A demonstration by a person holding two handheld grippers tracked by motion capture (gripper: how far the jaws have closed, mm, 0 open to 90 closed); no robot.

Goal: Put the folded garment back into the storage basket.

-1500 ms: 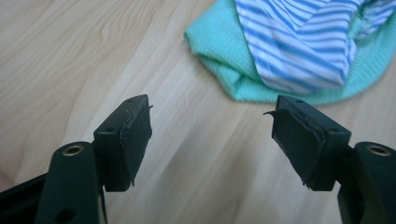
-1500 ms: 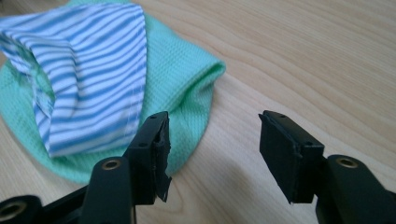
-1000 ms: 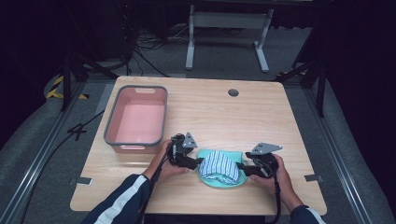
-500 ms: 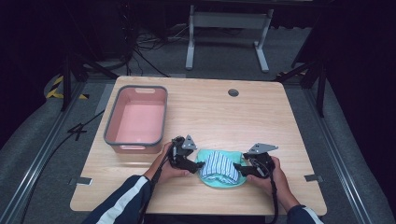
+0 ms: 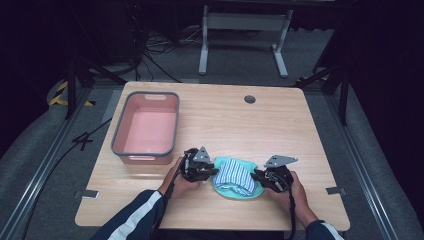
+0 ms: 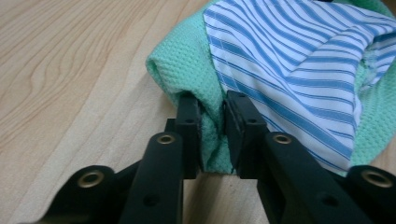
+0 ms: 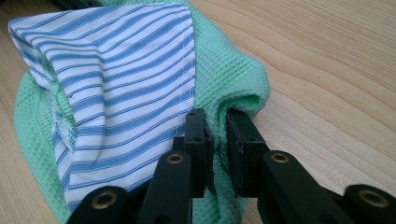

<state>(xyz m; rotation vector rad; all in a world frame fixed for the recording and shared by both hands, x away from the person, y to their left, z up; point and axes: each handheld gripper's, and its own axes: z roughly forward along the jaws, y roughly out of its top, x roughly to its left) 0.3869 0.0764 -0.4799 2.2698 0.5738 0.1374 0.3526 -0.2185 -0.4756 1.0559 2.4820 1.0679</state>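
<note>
A green waffle-knit cloth (image 5: pixel 223 189) lies near the table's front edge with a blue-and-white striped cloth (image 5: pixel 236 173) on top of it. My left gripper (image 5: pixel 211 171) is at the bundle's left side, shut on a fold of the green cloth (image 6: pixel 198 77); the striped cloth (image 6: pixel 299 60) lies just beside its jaws. My right gripper (image 5: pixel 256 176) is at the bundle's right side, shut on the green cloth's (image 7: pixel 236 79) edge, and the striped cloth (image 7: pixel 116 79) spreads to the left of its jaws.
A pink bin with a grey rim (image 5: pixel 120 131) stands empty at the table's left, just behind my left hand. A round cable hole (image 5: pixel 249 99) is at the back. Bare wood table (image 5: pixel 280 130) stretches behind and to the right of the cloths.
Both grippers have drawn slightly closer together at the sides of the cloth bundle. The bundle looks a little more bunched.
</note>
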